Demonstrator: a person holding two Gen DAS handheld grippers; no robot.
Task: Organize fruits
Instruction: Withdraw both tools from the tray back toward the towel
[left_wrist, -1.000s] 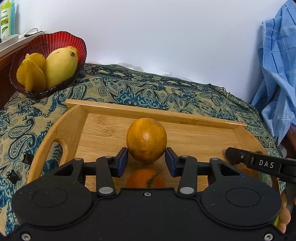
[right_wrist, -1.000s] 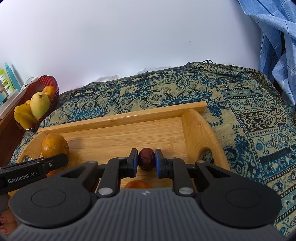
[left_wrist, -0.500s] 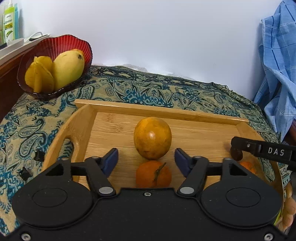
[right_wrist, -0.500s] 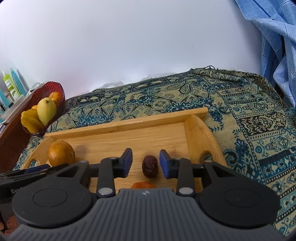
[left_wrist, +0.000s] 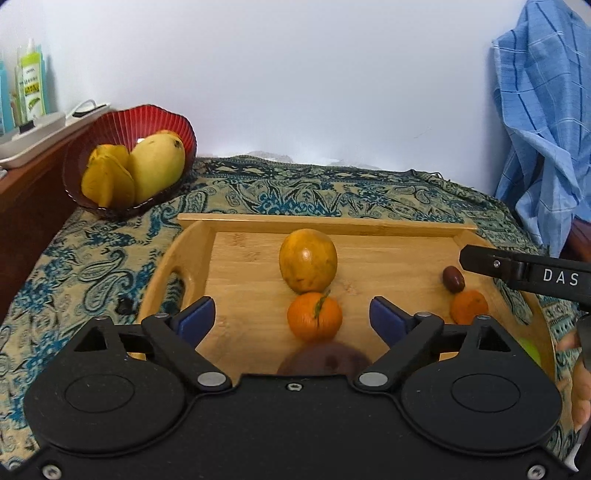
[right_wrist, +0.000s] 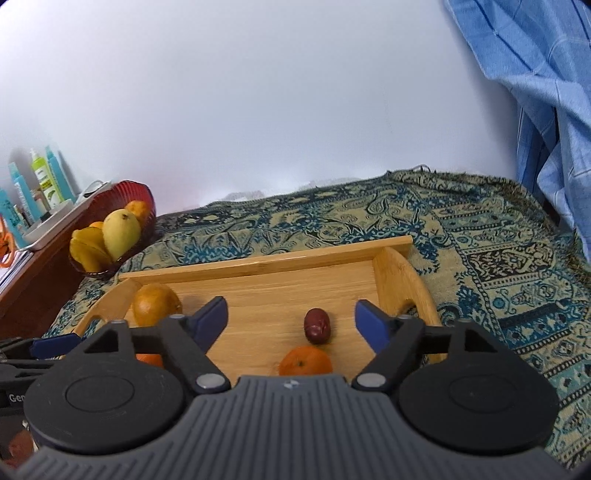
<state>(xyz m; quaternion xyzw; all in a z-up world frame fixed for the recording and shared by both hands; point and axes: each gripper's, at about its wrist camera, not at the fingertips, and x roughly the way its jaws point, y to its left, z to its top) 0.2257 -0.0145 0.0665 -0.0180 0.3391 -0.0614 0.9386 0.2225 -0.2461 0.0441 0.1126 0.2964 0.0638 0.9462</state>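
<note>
Both grippers opening, nothing held: left gripper (left_wrist: 291, 319) wide behind yellow fruit (left_wrist: 307, 260) on tray (left_wrist: 325, 220); right gripper (right_wrist: 291, 321) wide around date (right_wrist: 316, 325), not touching. Release step. Next: likely fetch fruit from bowl (left_wrist: 122, 125).

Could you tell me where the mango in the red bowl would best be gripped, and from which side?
Grip the mango across its broad middle, coming from above and in front. It leans on the bowl's back wall with a yellow fruit against its left, so only its top and front are free.
</note>
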